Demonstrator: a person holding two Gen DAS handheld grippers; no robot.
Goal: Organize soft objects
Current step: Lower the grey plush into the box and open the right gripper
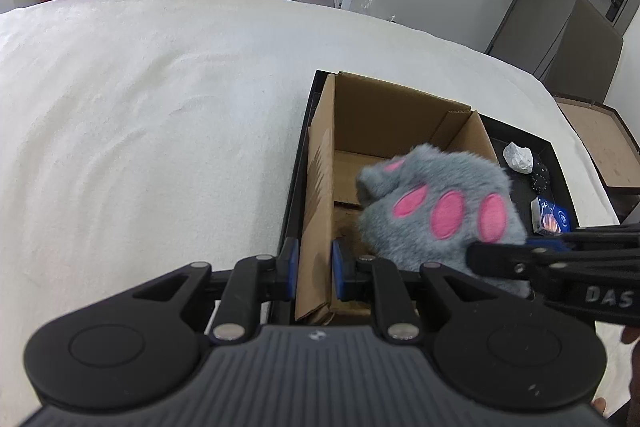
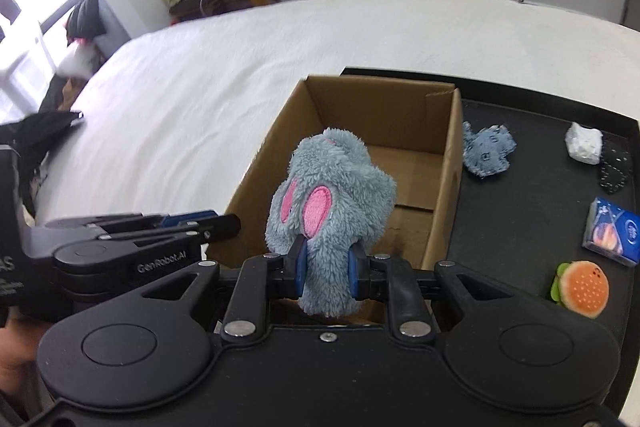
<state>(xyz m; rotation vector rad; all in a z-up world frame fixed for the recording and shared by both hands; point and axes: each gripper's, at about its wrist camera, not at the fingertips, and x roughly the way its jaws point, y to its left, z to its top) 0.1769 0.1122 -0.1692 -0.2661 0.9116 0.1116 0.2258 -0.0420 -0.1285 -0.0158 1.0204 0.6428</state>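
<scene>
A grey plush paw (image 2: 332,195) with pink pads hangs over the open cardboard box (image 2: 380,115), and my right gripper (image 2: 326,269) is shut on its lower end. From the left wrist view the same paw (image 1: 436,215) sits just above the box (image 1: 392,115) interior, with the right gripper (image 1: 500,259) reaching in from the right. My left gripper (image 1: 316,267) is shut on the box's near left wall, one pad on each side of the cardboard. In the right wrist view the left gripper (image 2: 216,223) comes in from the left at that wall.
The box stands in a black tray (image 2: 520,219) on a white bed (image 1: 160,127). On the tray lie a blue fabric piece (image 2: 488,151), a white crumpled lump (image 2: 584,143), a black dotted item (image 2: 614,167), a blue packet (image 2: 614,231) and a burger plush (image 2: 582,289).
</scene>
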